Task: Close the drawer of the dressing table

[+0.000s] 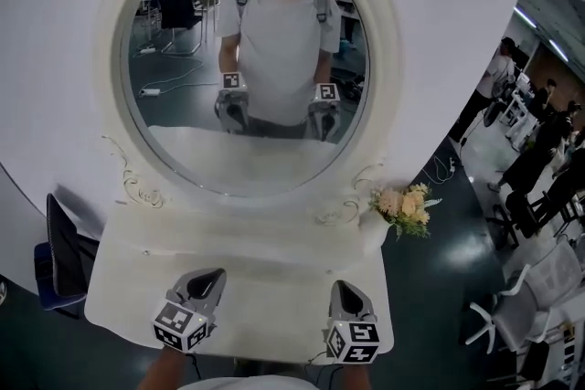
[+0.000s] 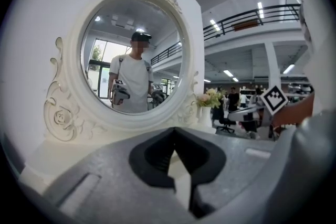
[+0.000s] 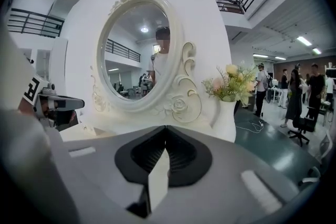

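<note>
- Beneath the near edge of the white dressing table's tabletop (image 1: 256, 265), at 6 o'clock in the head view, is where I judge the drawer lies; no view shows it.
- The left tool (image 1: 208, 280) and the right tool (image 1: 348, 292) hover over that edge, equally near, pointing to 12 o'clock. The drawer front would run 9 to 3 below them.
- Each gripper view shows its jaws pressed together on nothing.
- Only those views show the oval white-framed mirror (image 2: 131, 55) upright and the pale flower bouquet (image 3: 231, 84) from the side.

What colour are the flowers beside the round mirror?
Pale peach and cream flowers with green leaves, clearest in the right gripper view.
</note>
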A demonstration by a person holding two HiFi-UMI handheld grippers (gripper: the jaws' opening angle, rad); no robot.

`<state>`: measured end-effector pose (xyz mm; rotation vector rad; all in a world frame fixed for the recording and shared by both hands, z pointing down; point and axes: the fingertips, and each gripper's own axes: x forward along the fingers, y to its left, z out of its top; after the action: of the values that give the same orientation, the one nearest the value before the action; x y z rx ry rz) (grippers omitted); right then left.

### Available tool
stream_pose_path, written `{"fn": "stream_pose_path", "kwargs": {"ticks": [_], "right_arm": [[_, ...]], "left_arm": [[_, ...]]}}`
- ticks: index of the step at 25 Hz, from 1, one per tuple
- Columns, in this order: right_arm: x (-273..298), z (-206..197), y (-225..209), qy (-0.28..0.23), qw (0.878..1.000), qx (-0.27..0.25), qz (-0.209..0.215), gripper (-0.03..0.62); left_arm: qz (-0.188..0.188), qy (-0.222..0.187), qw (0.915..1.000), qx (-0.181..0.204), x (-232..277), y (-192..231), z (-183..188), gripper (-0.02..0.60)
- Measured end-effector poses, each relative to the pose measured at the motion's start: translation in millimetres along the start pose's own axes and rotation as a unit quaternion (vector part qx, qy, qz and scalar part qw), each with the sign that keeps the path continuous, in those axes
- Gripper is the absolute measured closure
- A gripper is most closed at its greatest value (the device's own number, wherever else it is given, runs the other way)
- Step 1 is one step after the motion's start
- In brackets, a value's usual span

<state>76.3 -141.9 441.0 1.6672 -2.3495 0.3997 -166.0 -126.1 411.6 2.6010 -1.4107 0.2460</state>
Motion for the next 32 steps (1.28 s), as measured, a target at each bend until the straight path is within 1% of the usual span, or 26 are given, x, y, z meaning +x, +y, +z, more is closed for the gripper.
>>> {"fn": "stream_pose_path", "kwargs": {"ticks": [4, 6, 9, 12, 21, 24, 32], "right_arm": [[-3, 17, 0, -0.019, 1.0, -0.003, -0.004, 0.592], [-6, 22, 1, -0.023, 1.0, -0.002, -0.003, 0.592], [-10, 28, 4, -0.026, 1.0, -0.005, -0.001, 0.592], [-13, 34, 4, -0.034, 0.999, -0.003, -0.008, 0.592], [-23, 36, 12, -0.035, 0.999, 0.005, -0.013, 0.592], [-26, 39, 15, -0.043, 0.999, 0.005, -0.015, 0.592], [-33, 37, 17, -0.036, 0.999, -0.007, -0.019, 0.592]], "left_arm": [[0.009, -0.018, 0.9998, 0.005, -5, 9, 14, 0.583], [0.014, -0.025, 0.9996, 0.002, -10, 14, 19, 0.583], [0.024, -0.031, 0.9992, 0.002, -17, 20, 25, 0.583], [0.029, -0.035, 0.999, 0.004, -21, 24, 31, 0.583], [0.02, -0.05, 0.9985, 0.008, -28, 29, 41, 0.583], [0.012, -0.055, 0.9984, -0.001, -30, 27, 44, 0.583], [0.001, -0.065, 0.9979, 0.002, -32, 18, 52, 0.584]]}}
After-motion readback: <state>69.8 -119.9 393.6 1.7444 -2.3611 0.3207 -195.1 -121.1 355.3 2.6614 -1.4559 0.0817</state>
